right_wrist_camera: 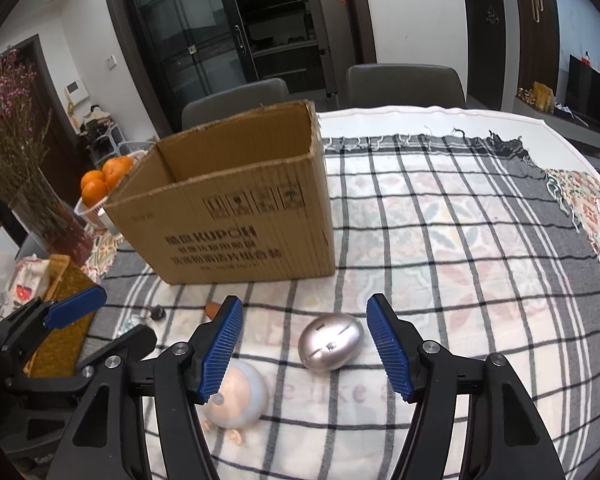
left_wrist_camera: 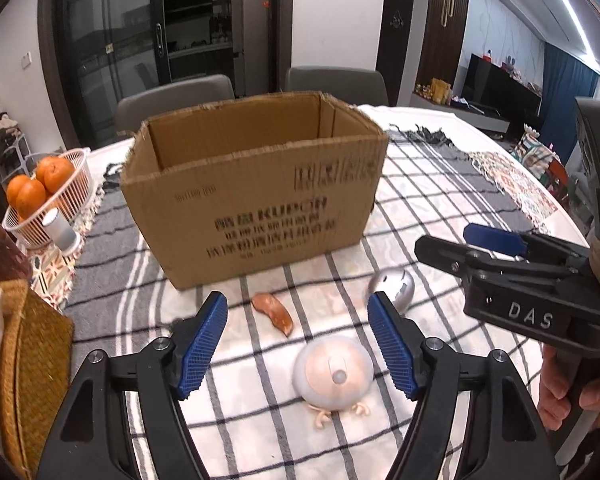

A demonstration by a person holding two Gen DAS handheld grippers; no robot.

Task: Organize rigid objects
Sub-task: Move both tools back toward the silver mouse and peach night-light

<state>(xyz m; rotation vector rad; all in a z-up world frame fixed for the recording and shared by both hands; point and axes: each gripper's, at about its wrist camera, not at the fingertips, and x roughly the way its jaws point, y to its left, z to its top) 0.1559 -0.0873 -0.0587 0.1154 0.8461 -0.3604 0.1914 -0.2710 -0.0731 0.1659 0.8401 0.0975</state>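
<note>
An open cardboard box (left_wrist_camera: 256, 184) stands on the checked tablecloth; it also shows in the right wrist view (right_wrist_camera: 236, 216). In front of it lie a silver egg-shaped object (right_wrist_camera: 331, 342), partly hidden in the left wrist view (left_wrist_camera: 396, 286), a round grey-and-pink doll head (left_wrist_camera: 333, 372) (right_wrist_camera: 236, 394), and a small brown piece (left_wrist_camera: 273, 312). My left gripper (left_wrist_camera: 298, 344) is open above the doll head. My right gripper (right_wrist_camera: 304, 346) is open with the silver egg between its fingers, not touching. The right gripper shows in the left wrist view (left_wrist_camera: 480, 248).
A white basket of oranges (left_wrist_camera: 46, 196) and a small white cylinder (left_wrist_camera: 60, 230) sit at the left. A woven tray (left_wrist_camera: 32, 364) lies at the near left. A vase of dried flowers (right_wrist_camera: 32, 200) stands left of the box. Two chairs stand behind the table.
</note>
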